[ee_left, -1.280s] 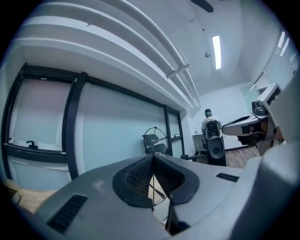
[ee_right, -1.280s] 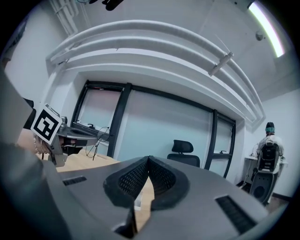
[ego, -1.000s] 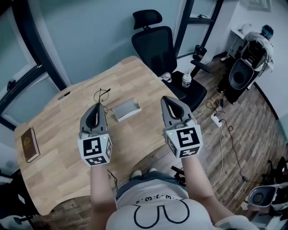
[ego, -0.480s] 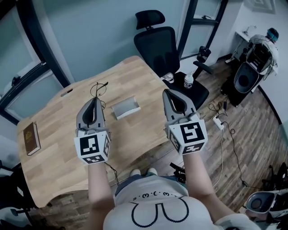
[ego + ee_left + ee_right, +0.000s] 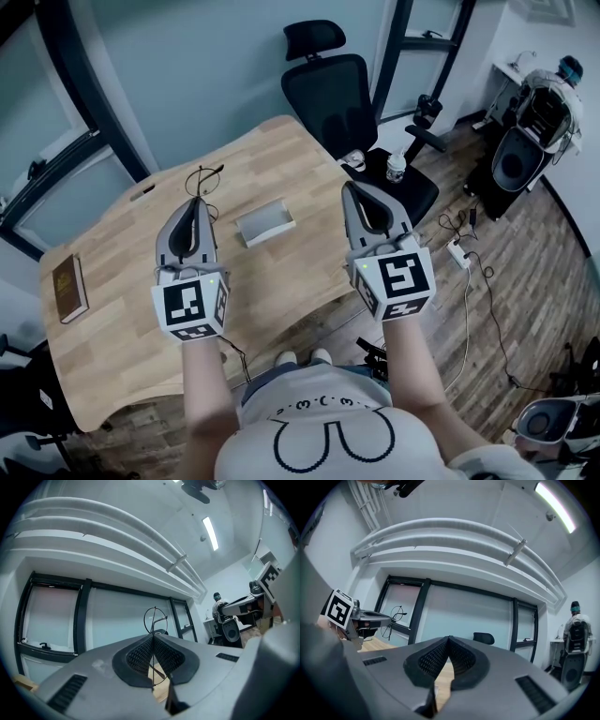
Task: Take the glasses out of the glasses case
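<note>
Thin wire-framed glasses [image 5: 203,181] hang in the air above the wooden table [image 5: 122,337], with my left gripper [image 5: 198,202] shut on their frame. In the left gripper view the round lens rim [image 5: 154,618] sticks up past the closed fingertips [image 5: 153,638]. The grey glasses case [image 5: 265,222] lies on the table between the two grippers, to the right of the left one. My right gripper [image 5: 352,187] hovers over the table's right edge, shut, with nothing between its pads [image 5: 449,640]. From the right gripper view, the left gripper [image 5: 370,618] and the glasses [image 5: 396,616] show at the left.
A brown book [image 5: 69,288] lies near the table's left edge. A black office chair [image 5: 339,92] stands past the far right corner, with a small bottle [image 5: 396,167] on its seat. Cables and a power strip [image 5: 455,251] lie on the floor at the right.
Both grippers have risen a little above the table. The left one still grips the glasses, now held slightly higher and further from the case.
</note>
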The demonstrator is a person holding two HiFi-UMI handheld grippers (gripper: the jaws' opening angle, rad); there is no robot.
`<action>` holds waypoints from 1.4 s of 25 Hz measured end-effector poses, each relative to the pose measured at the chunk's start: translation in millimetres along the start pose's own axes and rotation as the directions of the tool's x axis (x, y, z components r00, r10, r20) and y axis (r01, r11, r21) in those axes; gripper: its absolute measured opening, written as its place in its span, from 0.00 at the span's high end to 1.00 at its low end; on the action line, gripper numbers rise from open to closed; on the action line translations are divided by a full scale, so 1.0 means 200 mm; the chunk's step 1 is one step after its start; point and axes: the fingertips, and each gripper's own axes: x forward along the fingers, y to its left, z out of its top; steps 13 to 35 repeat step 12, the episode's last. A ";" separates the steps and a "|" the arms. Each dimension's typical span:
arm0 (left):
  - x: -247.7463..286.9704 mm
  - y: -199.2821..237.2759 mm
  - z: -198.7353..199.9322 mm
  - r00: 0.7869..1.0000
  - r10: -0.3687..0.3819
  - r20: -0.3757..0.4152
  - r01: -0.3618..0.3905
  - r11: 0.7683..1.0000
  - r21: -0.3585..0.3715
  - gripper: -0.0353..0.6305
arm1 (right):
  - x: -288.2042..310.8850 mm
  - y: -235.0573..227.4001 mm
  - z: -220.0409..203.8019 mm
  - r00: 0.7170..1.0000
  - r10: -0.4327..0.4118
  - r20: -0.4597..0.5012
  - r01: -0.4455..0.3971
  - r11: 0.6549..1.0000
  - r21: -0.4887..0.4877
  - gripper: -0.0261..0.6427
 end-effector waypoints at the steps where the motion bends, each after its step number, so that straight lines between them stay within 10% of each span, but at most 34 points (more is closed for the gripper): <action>1: 0.00 0.00 0.00 1.000 0.000 0.001 0.000 1.000 0.000 0.92 | 0.00 0.00 0.00 1.000 -0.003 0.000 0.003 1.000 0.001 0.89; 35: 0.01 -0.01 0.01 1.000 0.003 0.013 -0.003 1.000 -0.007 0.92 | -0.04 -0.03 -0.01 1.000 -0.013 -0.002 0.013 1.000 0.007 0.89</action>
